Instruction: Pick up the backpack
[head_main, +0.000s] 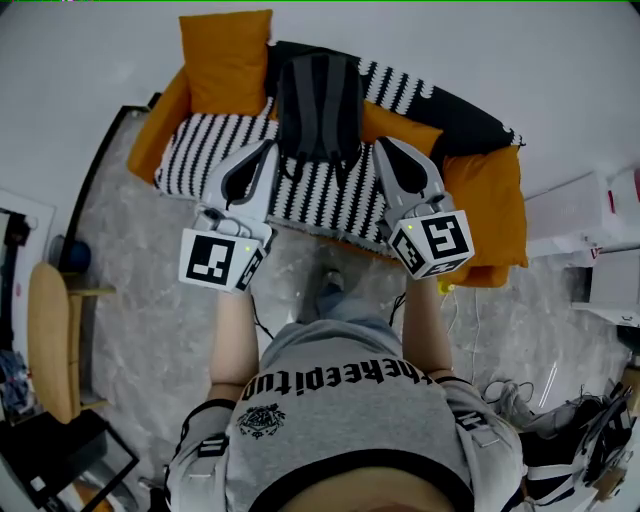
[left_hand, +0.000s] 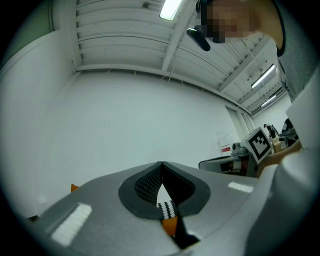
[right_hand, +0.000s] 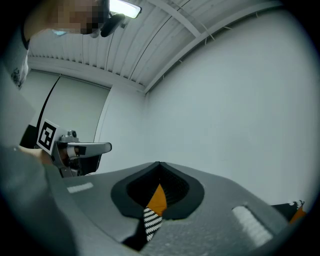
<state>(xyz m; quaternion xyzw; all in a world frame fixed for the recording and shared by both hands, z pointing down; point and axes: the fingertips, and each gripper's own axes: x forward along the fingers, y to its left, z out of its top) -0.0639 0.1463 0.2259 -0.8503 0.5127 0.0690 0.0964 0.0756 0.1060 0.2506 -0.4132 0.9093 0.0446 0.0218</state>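
Upper centre of head view: backpack (head_main: 318, 105) lies on the striped sofa (head_main: 215, 150). Your left gripper (head_main: 262, 155) and right gripper (head_main: 385, 150) flank it, both clenched and empty. Risk: arrive with jaws closed and you'd shove it, not catch it.

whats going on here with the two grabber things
A person faces an orange sofa with a striped cover, a gripper in each hand. The left gripper and right gripper point toward the dark grey fabric backpack lying on it. Both have fingers shut and empty; the backpack is not yet touched.
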